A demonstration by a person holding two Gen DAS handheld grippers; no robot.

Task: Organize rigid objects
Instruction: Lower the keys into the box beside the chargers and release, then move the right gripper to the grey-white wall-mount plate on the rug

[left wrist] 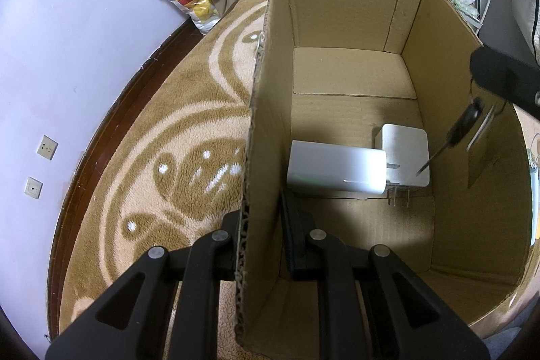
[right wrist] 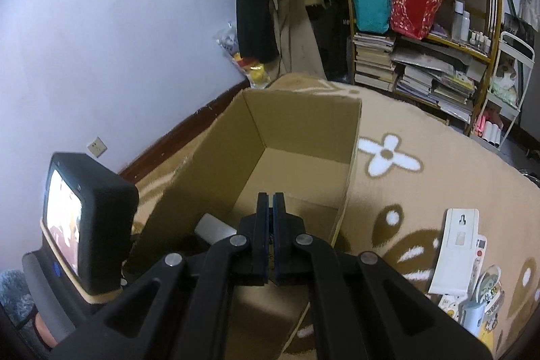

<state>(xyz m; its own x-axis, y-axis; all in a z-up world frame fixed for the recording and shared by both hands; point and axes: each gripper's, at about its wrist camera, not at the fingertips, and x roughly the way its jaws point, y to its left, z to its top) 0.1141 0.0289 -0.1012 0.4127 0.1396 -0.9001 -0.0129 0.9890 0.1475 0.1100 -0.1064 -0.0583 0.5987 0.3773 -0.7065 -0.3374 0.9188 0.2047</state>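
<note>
My open cardboard box [left wrist: 354, 5] stands upright on the carpet. On its floor, toward the near wall, a white charger block [left wrist: 334, 171] lies flat along the left wall. A second white adapter [left wrist: 403, 150] touches it toward the right wall (prongs pointing at the near wall). A dark key [left wrist: 462, 127] hangs above that adapter, by the right wall.

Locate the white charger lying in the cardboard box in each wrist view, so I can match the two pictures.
Left wrist: white charger at centre, on the box floor, against the wall clamped by the left gripper.
Right wrist: only a corner shows, lower centre-left, beside the right gripper.
Shared landmark: the cardboard box.
</note>
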